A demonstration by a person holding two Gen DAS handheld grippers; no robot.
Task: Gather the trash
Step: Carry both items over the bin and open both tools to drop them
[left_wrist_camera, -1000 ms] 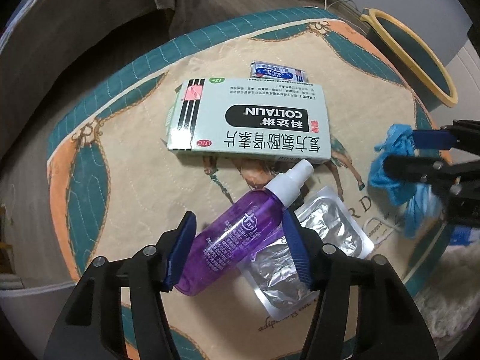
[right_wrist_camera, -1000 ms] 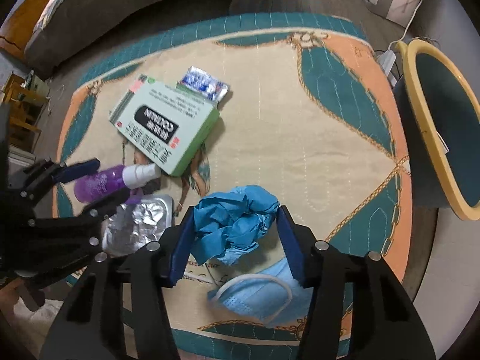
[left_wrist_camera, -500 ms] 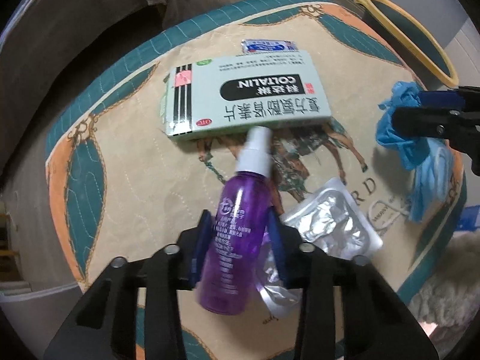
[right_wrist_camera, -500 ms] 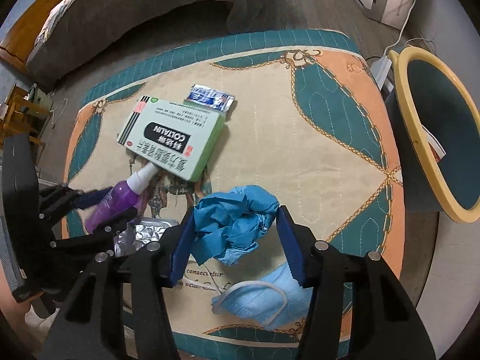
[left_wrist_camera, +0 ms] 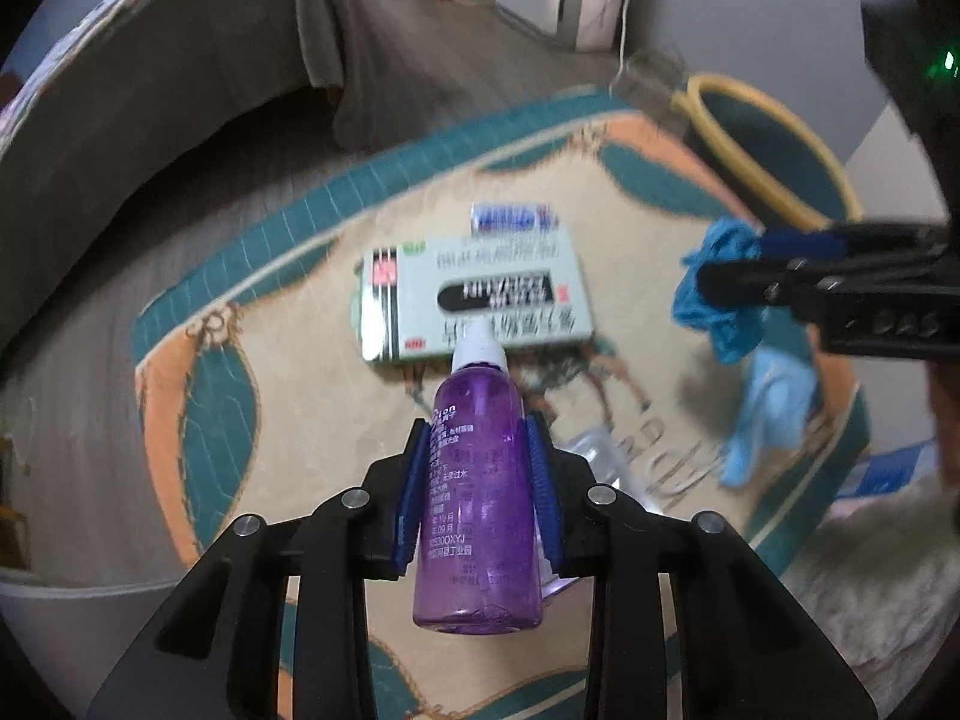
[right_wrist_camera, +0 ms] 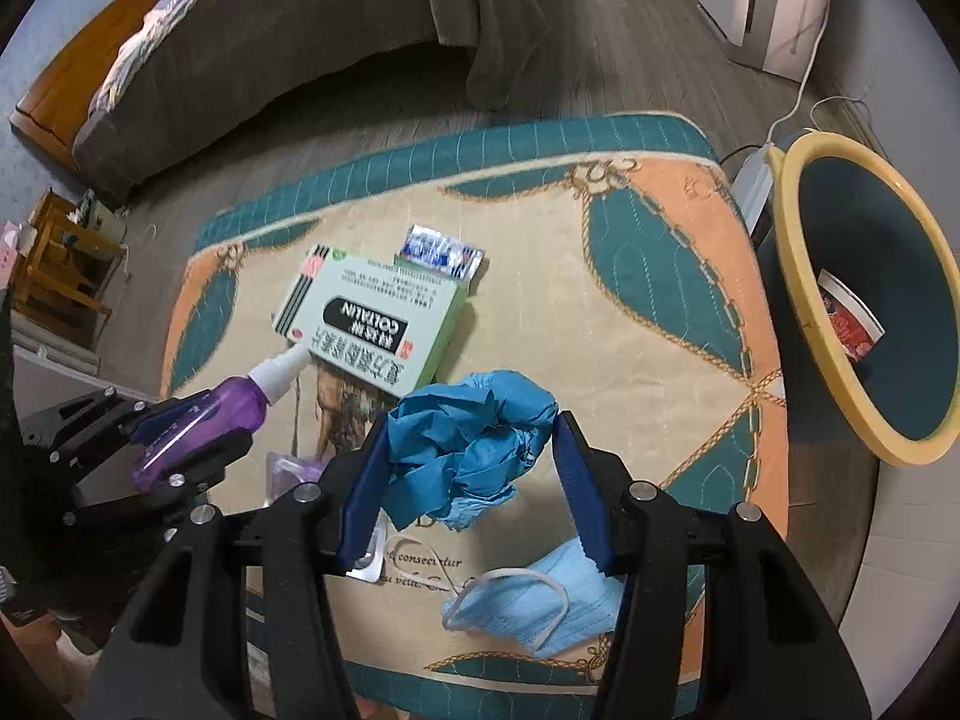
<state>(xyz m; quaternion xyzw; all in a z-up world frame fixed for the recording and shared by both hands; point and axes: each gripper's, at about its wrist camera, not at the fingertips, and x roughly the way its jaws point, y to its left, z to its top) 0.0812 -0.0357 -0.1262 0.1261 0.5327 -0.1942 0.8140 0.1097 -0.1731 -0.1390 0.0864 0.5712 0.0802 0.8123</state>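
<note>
The purple spray bottle [left_wrist_camera: 480,480] sits clamped between the blue pads of the left gripper [left_wrist_camera: 478,450], lifted above the quilted mat [right_wrist_camera: 630,312], its white cap toward the green medicine box [right_wrist_camera: 372,315]. The right gripper [right_wrist_camera: 468,456] pinches a crumpled blue glove [right_wrist_camera: 468,450] over a face mask [right_wrist_camera: 540,606]. A yellow-rimmed bin [right_wrist_camera: 804,324] stands just beside the mat's right edge.
</note>
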